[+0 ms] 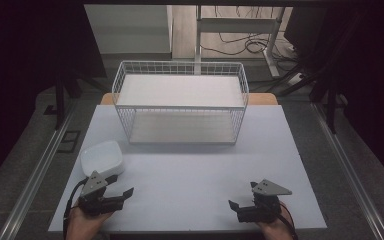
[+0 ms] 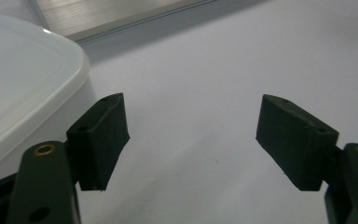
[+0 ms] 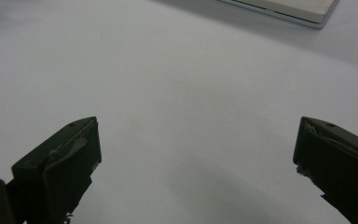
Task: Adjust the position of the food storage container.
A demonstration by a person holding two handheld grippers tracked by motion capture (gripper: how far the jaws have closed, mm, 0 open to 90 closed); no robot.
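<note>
High view: a person is holding a two-jaw gripper in each hand at the near edge of a white table [image 1: 190,165]. The left gripper [image 1: 121,188] is hovering at the near left corner, just beside a white lidded container [image 1: 102,158] sitting toward the left edge. Its jaws are standing spread with nothing between them, pointing toward the middle of the table, not at the container, so the reach appears not yet begun. The right gripper [image 1: 241,196] is waiting at the near right corner, well apart from the container, jaws likewise spread and empty. A white wire rack [image 1: 180,102] with two shelves is standing at the far edge, both shelves bare; it is likely sitting there as the place to put the container.

Left gripper view: the left gripper [image 2: 191,135] is looking along its two black jaws over bare table. The container [image 2: 23,88] is lying close outside the jaw on this view's left, near it but not visibly touching. It is probably being approached from the side, since the lid looks too broad to take from above.

Right gripper view: the right gripper [image 3: 198,144] is holding its jaws wide over empty table, seemingly staying clear while the other hand works. A pale flat edge [image 3: 289,9] is crossing the top of this view; what it belongs to cannot be told.
</note>
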